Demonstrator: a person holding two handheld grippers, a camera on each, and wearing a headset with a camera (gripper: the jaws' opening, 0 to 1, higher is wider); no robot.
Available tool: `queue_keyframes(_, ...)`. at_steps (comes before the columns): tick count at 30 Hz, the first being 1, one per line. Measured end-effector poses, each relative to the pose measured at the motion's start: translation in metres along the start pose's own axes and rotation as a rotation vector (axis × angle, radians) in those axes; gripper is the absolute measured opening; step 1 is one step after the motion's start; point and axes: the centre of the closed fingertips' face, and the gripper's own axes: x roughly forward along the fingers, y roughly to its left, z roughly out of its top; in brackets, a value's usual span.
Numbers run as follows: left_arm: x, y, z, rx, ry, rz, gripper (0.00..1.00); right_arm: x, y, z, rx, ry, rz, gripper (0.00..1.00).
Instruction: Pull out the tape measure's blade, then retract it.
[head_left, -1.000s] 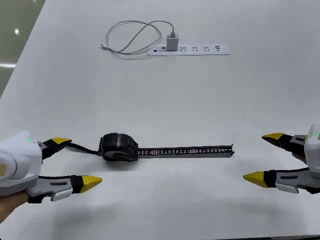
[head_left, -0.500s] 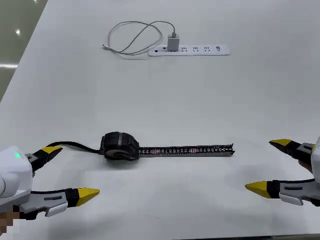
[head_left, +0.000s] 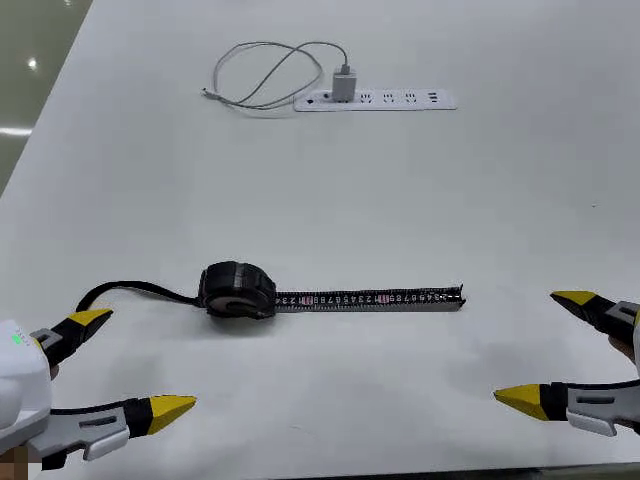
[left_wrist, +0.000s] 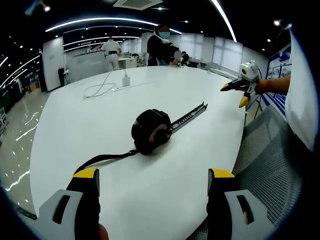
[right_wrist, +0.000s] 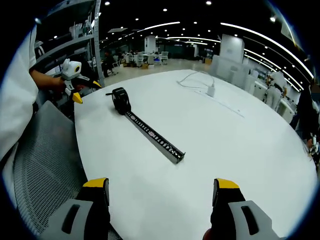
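Note:
A black tape measure (head_left: 238, 290) lies on the white table (head_left: 400, 200), its blade (head_left: 370, 298) drawn out to the right and lying flat, its strap (head_left: 125, 291) trailing left. In the left gripper view the case (left_wrist: 152, 130) sits ahead of the jaws with the blade (left_wrist: 189, 115) running away. My left gripper (head_left: 125, 365) is open at the near left, clear of the strap. My right gripper (head_left: 560, 350) is open at the near right, apart from the blade tip (right_wrist: 177, 155). Both hold nothing.
A white power strip (head_left: 378, 98) with a plugged charger and a looped white cable (head_left: 262, 72) lies at the far side of the table. The table's near edge runs just below both grippers. People stand in the background of the left gripper view.
Both grippers have drawn back toward the near edge, away from the tape measure. The strap now lies free on the table. The tape and its blade stay where they were.

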Motion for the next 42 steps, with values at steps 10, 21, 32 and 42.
queue_keyframes(10,-0.009,-0.002,-0.016,-0.041,0.012,0.025,0.89,-0.004,0.010,-0.009,0.036,-0.002,0.005,0.90)
queue_keyframes(21,-0.016,-0.006,-0.021,-0.066,0.007,0.040,0.90,-0.006,0.017,-0.016,0.056,-0.003,0.003,0.94)
queue_keyframes(32,-0.017,-0.011,-0.019,-0.085,-0.006,0.041,0.90,-0.005,0.021,-0.031,0.064,0.021,-0.001,0.98)
queue_keyframes(42,-0.017,-0.011,-0.018,-0.077,0.000,0.037,0.90,-0.005,0.019,-0.036,0.065,0.026,0.002,0.99)
